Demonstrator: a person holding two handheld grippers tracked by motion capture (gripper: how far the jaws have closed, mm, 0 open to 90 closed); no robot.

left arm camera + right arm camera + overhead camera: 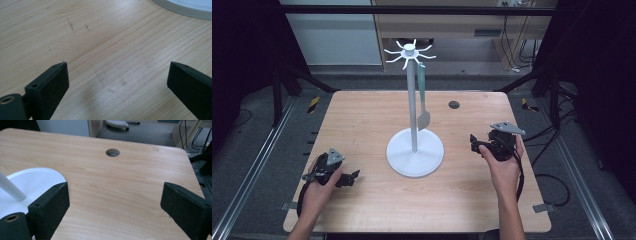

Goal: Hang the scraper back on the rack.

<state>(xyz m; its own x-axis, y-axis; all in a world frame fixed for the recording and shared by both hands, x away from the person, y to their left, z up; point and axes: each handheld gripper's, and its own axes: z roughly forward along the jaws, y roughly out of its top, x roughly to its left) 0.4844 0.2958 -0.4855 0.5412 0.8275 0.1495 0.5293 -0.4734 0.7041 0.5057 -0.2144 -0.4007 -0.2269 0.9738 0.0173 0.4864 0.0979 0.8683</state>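
Note:
A white stand (414, 107) with a round base (402, 155) rises from the middle of the wooden table (362, 125). Several curved hooks (410, 51) ring its top. A pale green spatula (422, 95) hangs from one hook on the right side of the pole. My left gripper (347, 178) rests low at the table's front left, open, its jaws wide apart over bare wood (115, 75). My right gripper (474, 142) is held right of the base, open and holding nothing (115, 202). The base's edge (37, 180) and the pole (11, 187) appear at the left in the right gripper view.
A round cable hole (454, 104) sits in the table's far right part, also seen in the right gripper view as the hole (112, 152). Black frame posts (277, 80) stand at both back corners. Cables (552, 182) trail over the floor to the right.

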